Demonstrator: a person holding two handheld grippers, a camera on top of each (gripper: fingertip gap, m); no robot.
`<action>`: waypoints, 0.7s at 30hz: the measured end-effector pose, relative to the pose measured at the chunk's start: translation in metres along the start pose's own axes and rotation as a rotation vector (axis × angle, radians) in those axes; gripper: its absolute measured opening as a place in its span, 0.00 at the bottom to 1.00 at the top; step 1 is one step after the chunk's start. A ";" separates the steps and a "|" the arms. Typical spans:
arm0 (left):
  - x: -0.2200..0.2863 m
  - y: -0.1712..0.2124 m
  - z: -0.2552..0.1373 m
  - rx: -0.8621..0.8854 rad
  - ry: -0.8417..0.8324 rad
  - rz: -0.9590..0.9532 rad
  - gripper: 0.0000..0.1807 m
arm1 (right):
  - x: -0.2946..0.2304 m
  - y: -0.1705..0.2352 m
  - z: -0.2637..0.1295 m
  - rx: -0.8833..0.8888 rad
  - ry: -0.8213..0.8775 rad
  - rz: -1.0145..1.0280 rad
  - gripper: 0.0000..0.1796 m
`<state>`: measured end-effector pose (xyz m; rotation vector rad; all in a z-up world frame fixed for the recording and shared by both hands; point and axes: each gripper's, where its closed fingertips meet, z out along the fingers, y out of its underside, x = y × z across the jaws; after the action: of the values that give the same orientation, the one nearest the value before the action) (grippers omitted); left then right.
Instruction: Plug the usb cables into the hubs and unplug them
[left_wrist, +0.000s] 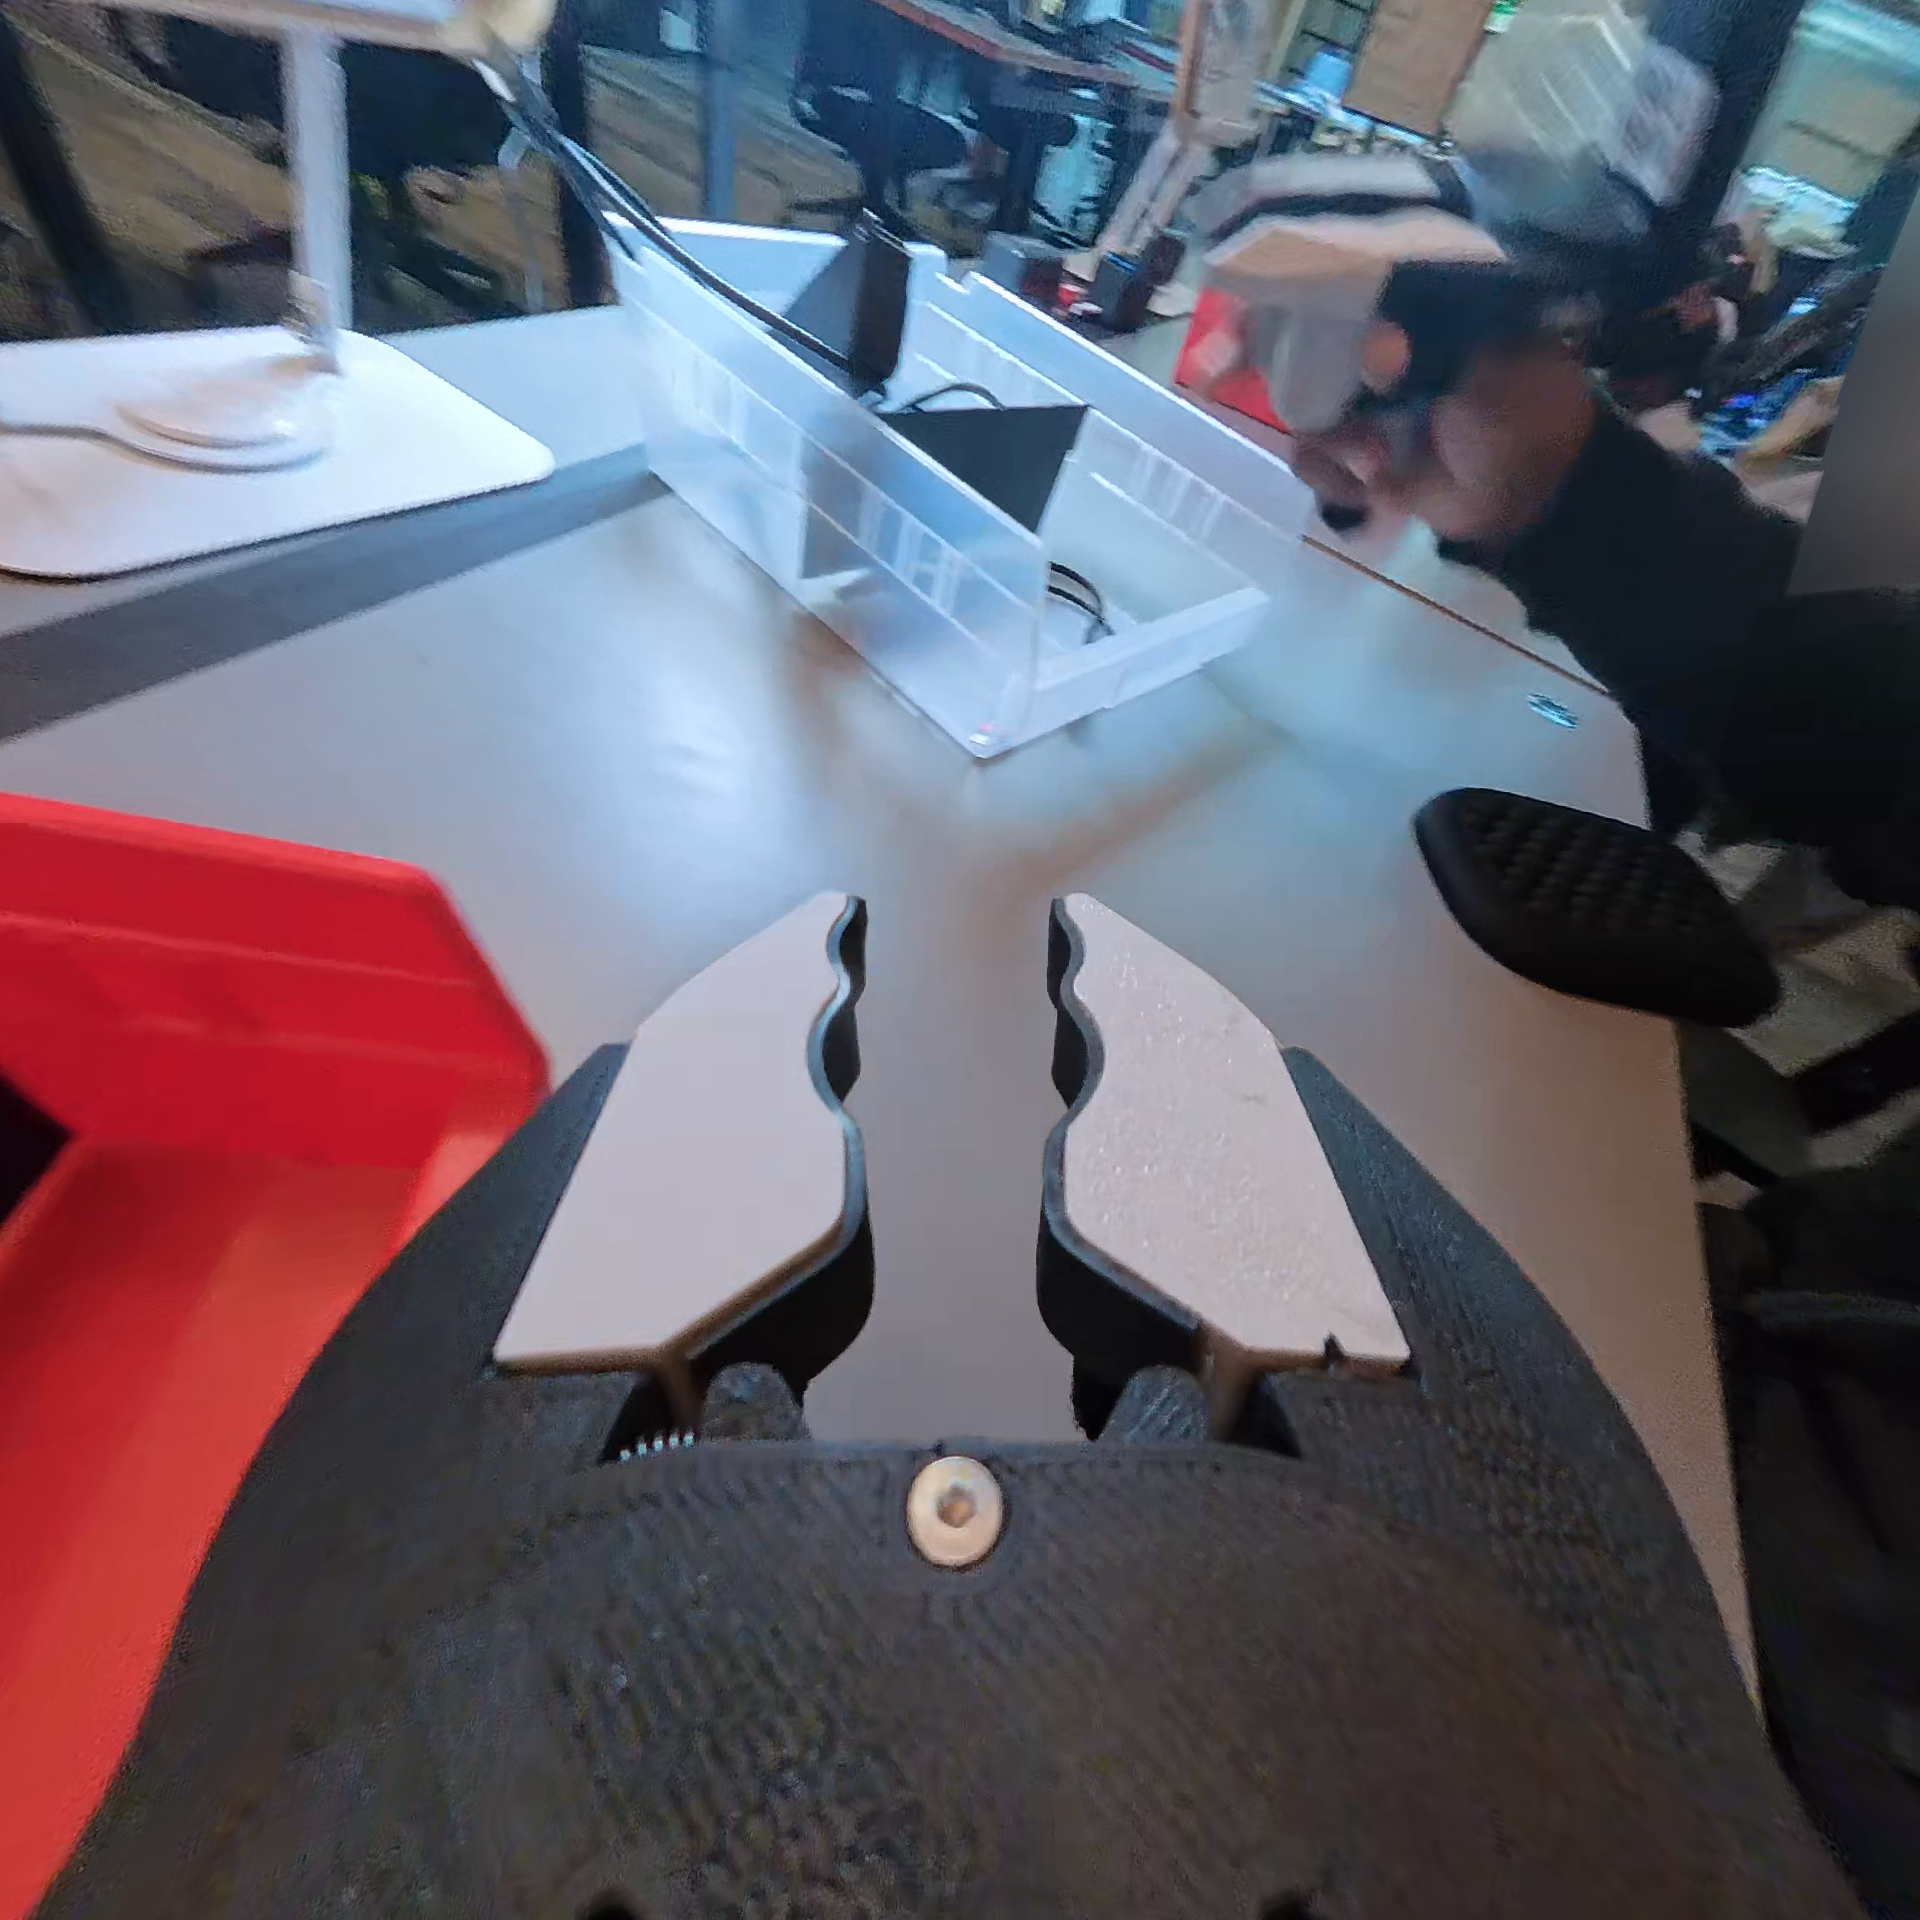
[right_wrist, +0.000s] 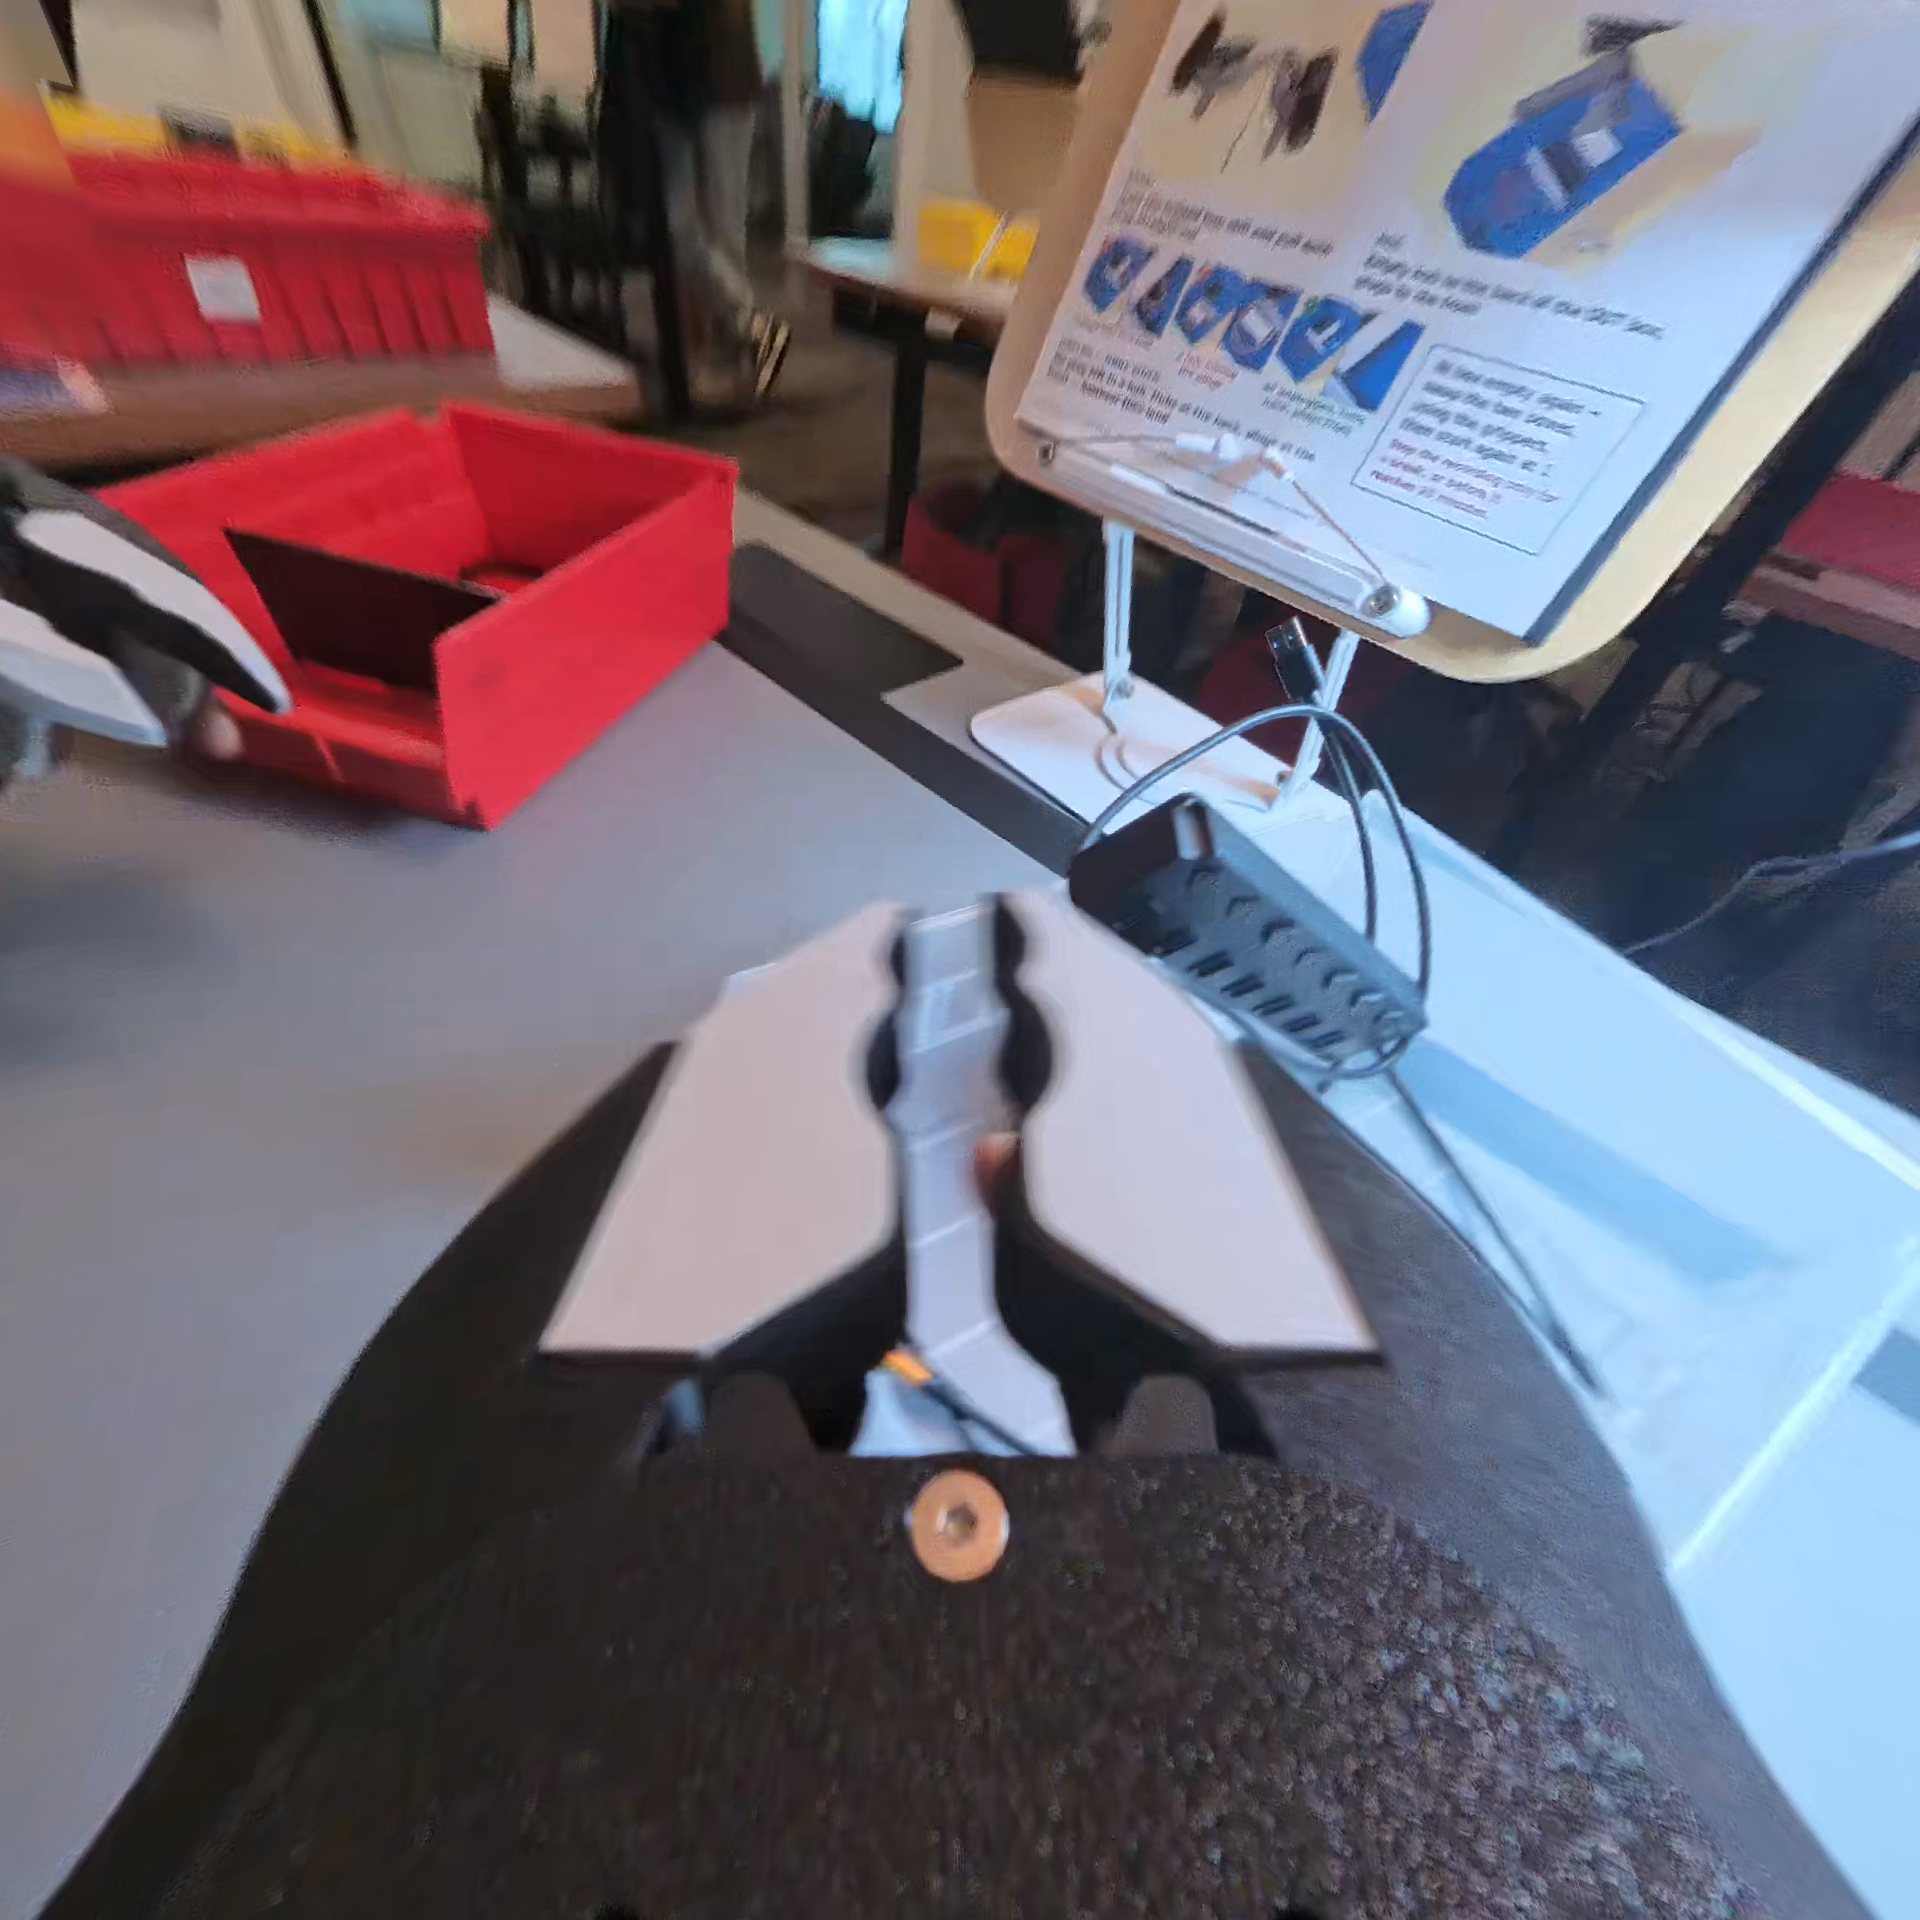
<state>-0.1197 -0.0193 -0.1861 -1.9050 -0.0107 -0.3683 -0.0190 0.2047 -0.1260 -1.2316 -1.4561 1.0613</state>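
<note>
My left gripper (left_wrist: 956, 914) is open and empty, low over the grey table (left_wrist: 644, 748); it also shows at the left edge of the right wrist view (right_wrist: 104, 623). My right gripper (right_wrist: 951, 920) is shut on a long silver hub (right_wrist: 951, 1049) that runs lengthwise between its fingers. In the left wrist view it (left_wrist: 1340, 343) is a blur, held by a hand over the far side of the clear bin (left_wrist: 831, 488). A black multi-port hub (right_wrist: 1247, 945) rests tilted at the clear bin (right_wrist: 1558, 1091), just right of my right fingertips. Its grey cable (right_wrist: 1382, 831) loops up, with the free USB plug (right_wrist: 1294, 649) in the air.
A red bin (right_wrist: 582, 665) with a black divider stands at the table's left; it sits beside my left gripper (left_wrist: 260, 987). A white stand (right_wrist: 1122, 707) holds an instruction sheet (right_wrist: 1351, 312); its base (left_wrist: 208, 436) is far left. A black chair armrest (left_wrist: 1590, 904) is at the table's right edge. Left tips to right tips: about 25 cm.
</note>
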 end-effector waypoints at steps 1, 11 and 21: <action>-0.007 -0.004 -0.006 0.011 -0.040 0.010 0.19 | -0.012 0.006 -0.008 0.055 0.017 0.049 0.00; -0.178 -0.038 -0.108 -0.321 -0.569 0.028 0.17 | -0.026 0.068 -0.042 0.095 0.232 0.201 0.22; -0.285 0.057 -0.100 -0.980 -0.599 -0.170 0.24 | -0.033 0.084 -0.034 0.035 0.211 0.160 0.27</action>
<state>-0.4051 -0.0834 -0.2811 -2.9334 -0.4670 0.1518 0.0334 0.1838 -0.2045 -1.4087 -1.1899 1.0238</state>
